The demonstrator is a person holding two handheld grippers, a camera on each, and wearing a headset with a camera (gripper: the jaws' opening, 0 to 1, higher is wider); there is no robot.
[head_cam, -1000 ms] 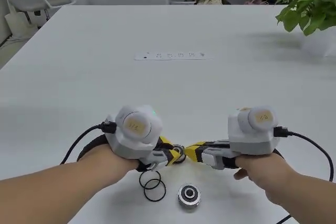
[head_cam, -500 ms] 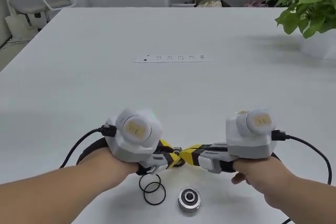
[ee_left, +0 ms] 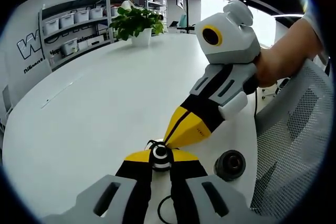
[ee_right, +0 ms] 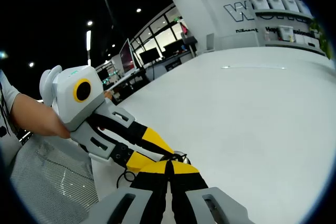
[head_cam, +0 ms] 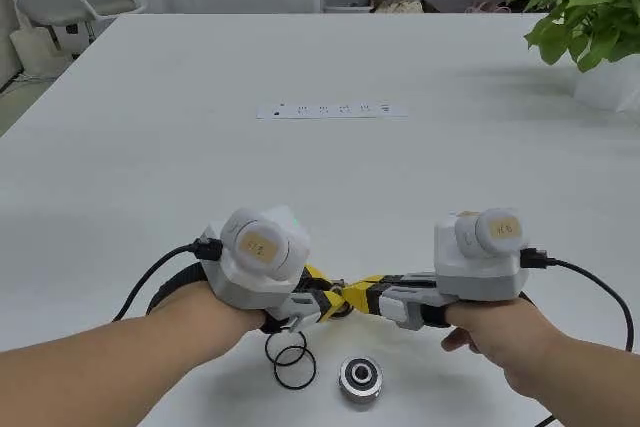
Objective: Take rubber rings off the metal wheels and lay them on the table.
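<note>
Squarely in the clamped jaws of the left gripper (ee_left: 160,156) sits the small silver metal wheel (ee_left: 159,159); the right gripper (ee_right: 169,162), jaws together, meets its black rubber ring (ee_left: 154,144) tip-first from directly opposite.

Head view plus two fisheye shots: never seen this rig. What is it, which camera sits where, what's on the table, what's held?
No robot: a person holds two two-jaw grippers. The head view comes from a headset camera looking down; each round picture comes from a camera riding on one gripper, looking along its jaws. The left gripper is clamped on a small metal wheel. The right gripper, jaws shut, has its tip at that wheel. On the white table lie two black rubber rings and a second wheel.
</note>
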